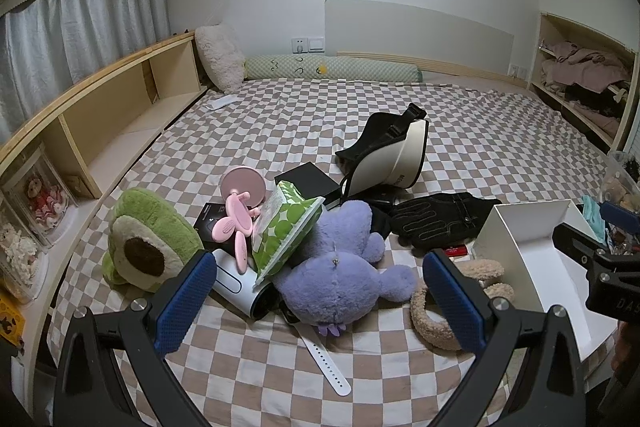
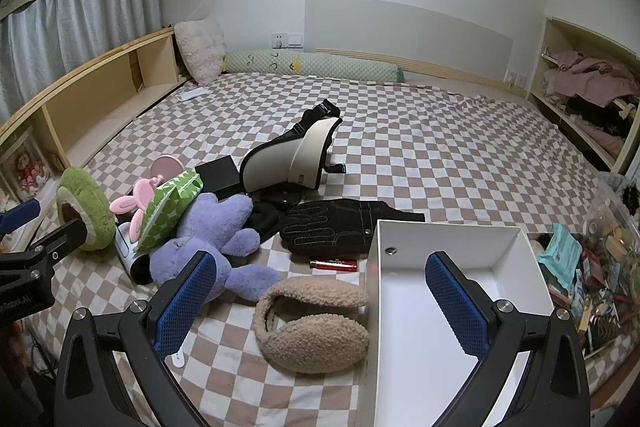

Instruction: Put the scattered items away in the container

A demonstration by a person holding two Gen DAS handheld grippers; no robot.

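Your left tongs (image 1: 320, 297): released, level above the fuzzy purple plush toy (image 1: 340, 267). Your right tongs (image 2: 322, 297): released, straddling the near-left wall of the white rectangular cardboard box (image 2: 448, 227), right of that toy.

We are seeing the purple plush toy (image 1: 340, 275) covering part of the white cylinder (image 1: 240, 283) and the upper end of the white watch strap (image 1: 326, 361) beside it. The green tissue pack (image 1: 286, 227) is hiding most of the small black box (image 1: 210, 223) behind that plush. The white container (image 2: 448, 311) is running past the bottom edge in the right wrist view.
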